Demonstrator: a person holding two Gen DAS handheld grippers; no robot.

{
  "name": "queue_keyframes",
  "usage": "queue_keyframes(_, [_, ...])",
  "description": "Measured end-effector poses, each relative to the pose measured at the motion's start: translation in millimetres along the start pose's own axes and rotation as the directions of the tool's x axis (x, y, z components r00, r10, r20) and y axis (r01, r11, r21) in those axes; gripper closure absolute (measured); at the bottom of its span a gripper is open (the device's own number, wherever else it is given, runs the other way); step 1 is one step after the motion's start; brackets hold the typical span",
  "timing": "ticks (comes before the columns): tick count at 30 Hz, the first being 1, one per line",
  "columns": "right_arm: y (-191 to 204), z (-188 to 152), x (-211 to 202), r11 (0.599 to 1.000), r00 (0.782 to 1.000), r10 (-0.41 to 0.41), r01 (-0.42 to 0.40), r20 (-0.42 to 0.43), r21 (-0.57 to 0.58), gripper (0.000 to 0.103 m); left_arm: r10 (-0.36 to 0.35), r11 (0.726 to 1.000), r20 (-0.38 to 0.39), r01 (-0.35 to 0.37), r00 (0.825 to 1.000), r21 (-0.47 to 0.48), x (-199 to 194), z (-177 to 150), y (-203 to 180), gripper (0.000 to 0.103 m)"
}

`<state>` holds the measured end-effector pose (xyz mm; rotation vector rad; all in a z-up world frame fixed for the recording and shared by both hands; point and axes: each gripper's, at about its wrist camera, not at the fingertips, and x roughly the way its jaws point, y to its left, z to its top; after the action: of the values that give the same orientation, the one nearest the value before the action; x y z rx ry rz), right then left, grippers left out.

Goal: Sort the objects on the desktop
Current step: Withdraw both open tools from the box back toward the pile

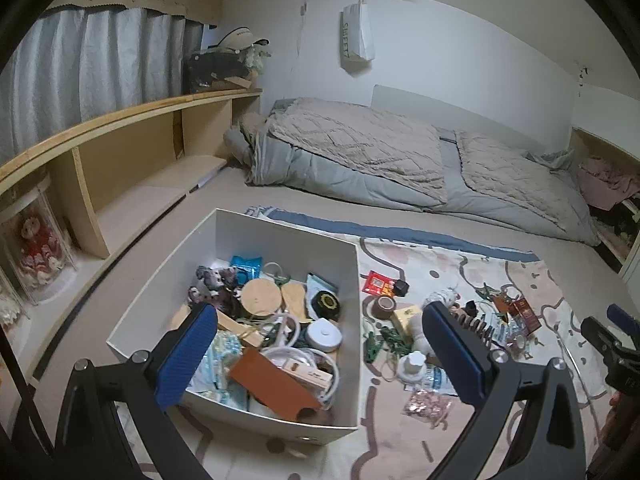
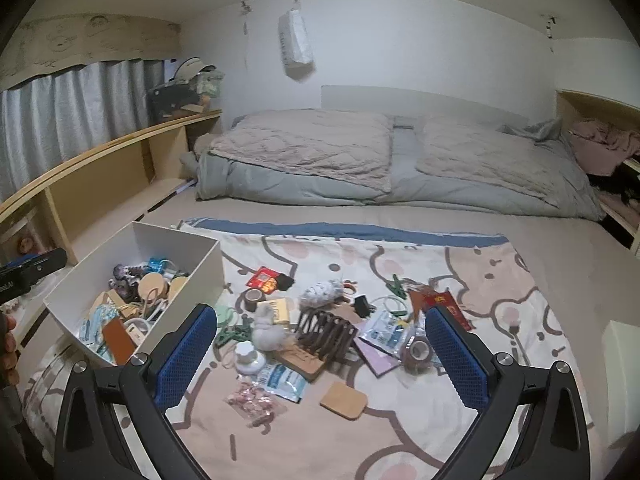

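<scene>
While the loose clutter [image 2: 320, 328] lies scattered over the patterned blanket [image 2: 500, 360] on the bed, just right of the white storage box [image 1: 352, 320], a good share of the sorting looks done: the box already holds a jumble of cables, wooden pieces and a small plush. What remains looks light and varied. The fluffy white toy [image 2: 269, 330] is soft and should squash safely under the pads; the dark ridged rack [image 2: 326, 335] looks stiff and is best pinched across one end; the crinkly plastic packets [image 2: 282, 378] seem slippery and want a grip at an edge; the tape roll [image 2: 418, 350] can be taken across its rim; the flat wooden coaster [image 2: 344, 401] lies flush (awkward to get under).

Both tools are empty with jaws spread wide: the left hand-held gripper [image 1: 320, 356] hovers over the box's near right part, the right hand-held gripper [image 2: 320, 358] above the pile.

Open blanket lies nearer the camera and to the right. The box's near wall is the edge to clear when carrying across.
</scene>
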<state>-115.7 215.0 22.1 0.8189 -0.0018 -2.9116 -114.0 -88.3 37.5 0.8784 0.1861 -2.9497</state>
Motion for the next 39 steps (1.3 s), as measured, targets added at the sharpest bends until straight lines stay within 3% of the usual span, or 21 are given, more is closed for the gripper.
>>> queue_keyframes(10, [-25.0,-6.4,2.9,0.999,1.000,-0.029,0.028,0.000,0.038,0.000,0.028,0.998,0.012,-0.029,1.000,0.060,8.5,-1.7,-33.4,0.000])
queue_keyframes(24, [-56.6,-23.2,17.5,0.995,0.995,-0.067,0.071,-0.067,0.065,0.000,-0.100,0.986,-0.092,0.111,0.991,0.128,36.3,-19.6,-89.7,0.000])
queue_keyframes(35, [-51.7,-50.3,52.1,0.999,0.988,0.023,-0.015,-0.156,0.051,0.000,-0.104,0.971,-0.137,0.130,0.985,0.199,61.9,-47.2,-123.6,0.000])
queue_keyframes(39, [-57.0,-60.0,66.3,0.992,0.984,0.068,-0.050,-0.163,0.113,0.020,-0.094,0.971,-0.148,0.124,0.984,0.203,71.5,-56.4,-131.8,0.000])
